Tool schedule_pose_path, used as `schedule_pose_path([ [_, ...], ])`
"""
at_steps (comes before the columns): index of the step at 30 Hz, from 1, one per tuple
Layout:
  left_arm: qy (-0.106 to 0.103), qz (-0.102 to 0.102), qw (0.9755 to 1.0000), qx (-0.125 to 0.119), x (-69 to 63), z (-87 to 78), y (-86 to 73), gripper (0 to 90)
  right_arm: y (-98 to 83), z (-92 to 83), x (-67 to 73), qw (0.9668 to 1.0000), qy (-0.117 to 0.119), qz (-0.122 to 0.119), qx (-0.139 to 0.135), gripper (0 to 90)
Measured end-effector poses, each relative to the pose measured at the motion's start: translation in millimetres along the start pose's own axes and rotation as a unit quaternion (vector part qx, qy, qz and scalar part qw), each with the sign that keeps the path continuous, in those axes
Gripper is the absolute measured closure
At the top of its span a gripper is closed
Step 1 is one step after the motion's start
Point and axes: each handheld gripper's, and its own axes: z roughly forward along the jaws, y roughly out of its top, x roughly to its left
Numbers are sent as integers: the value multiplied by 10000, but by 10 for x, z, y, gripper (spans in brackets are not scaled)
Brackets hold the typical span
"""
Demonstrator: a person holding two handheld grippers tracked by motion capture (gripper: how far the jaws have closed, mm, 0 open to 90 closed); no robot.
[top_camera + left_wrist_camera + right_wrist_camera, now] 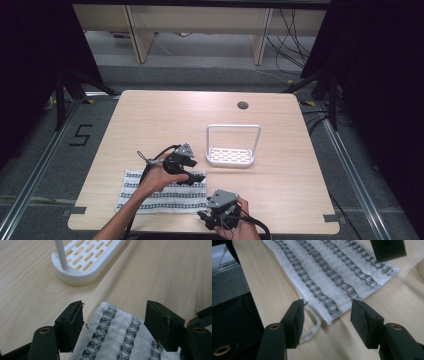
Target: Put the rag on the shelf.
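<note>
Wooden table point(150, 120) bears striped cloth point(165, 192), white rack point(232, 150).

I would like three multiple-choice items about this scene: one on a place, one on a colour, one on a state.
1. Where does the towel lie?
A. near edge of the table
B. far edge
C. in the rack

2. What colour is the rack?
A. black
B. white
C. red

3. How stand the jaws of the left gripper?
A. shut on the towel
B. shut on the rack
C. open

Key: 1 A, the high view shows it by the person's edge. 2 B, its slotted base and handle are white. 3 C, the jaws stand apart around a towel corner.
</note>
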Motion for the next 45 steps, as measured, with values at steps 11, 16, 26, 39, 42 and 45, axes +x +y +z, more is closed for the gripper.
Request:
schedule_pose_path([
  [11, -215, 55, 9994, 273, 72, 174, 57, 336, 26, 85, 22, 10000, -61, -30, -10, 460],
  [16, -226, 109, 9985, 495, 59, 252, 72, 383, 26, 137, 36, 9998, -141, -107, 106, 480],
  [26, -161, 469, 9962, 710, 60, 241, 40, 686, 15, 149, -6, 9998, 91, 84, 176, 734],
  [39, -99, 592, 9971, 472, -14, 134, 75, 826, 39, 64, -145, 9990, 248, 354, -84, 878],
  [42, -54, 526, 9982, 267, -33, -27, 118, 828, 77, -18, -165, 9990, 201, 328, -247, 879],
  [45, -30, 496, 9986, 192, -34, -118, 146, 828, 120, -89, -179, 9981, 217, 430, -387, 880],
])
